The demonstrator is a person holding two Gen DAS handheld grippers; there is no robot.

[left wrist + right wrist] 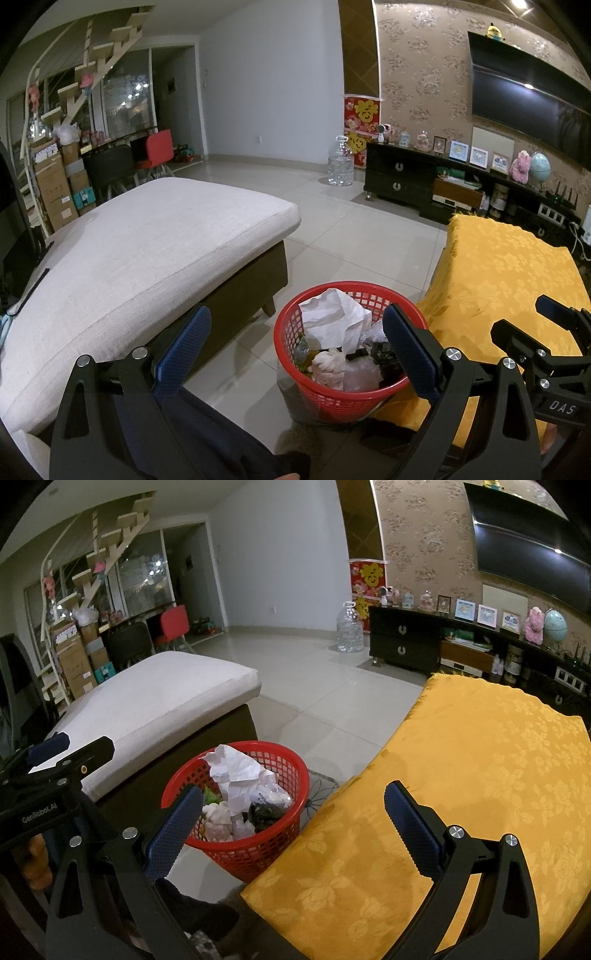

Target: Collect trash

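Observation:
A red mesh basket point(295, 354) stands on the tiled floor between a sofa and a yellow-covered table, also seen as the red basket point(284, 834) from the right wrist. It holds crumpled white paper point(336, 317), tissues, clear plastic and a black wrapper point(384, 354); the same white paper point(236, 771) tops the pile in the right wrist view. My left gripper point(297, 328) hovers open above the basket with nothing between its blue pads. My right gripper point(293, 805) is open and empty, over the basket's right side and the table edge.
A beige sofa cushion point(147, 251) lies left of the basket. The yellow cloth table point(461, 775) fills the right. Beyond are tiled floor, a large water bottle point(340, 162), a black TV cabinet point(402, 177) and stacked boxes point(55, 184). A person's dark trouser leg point(207, 435) is below.

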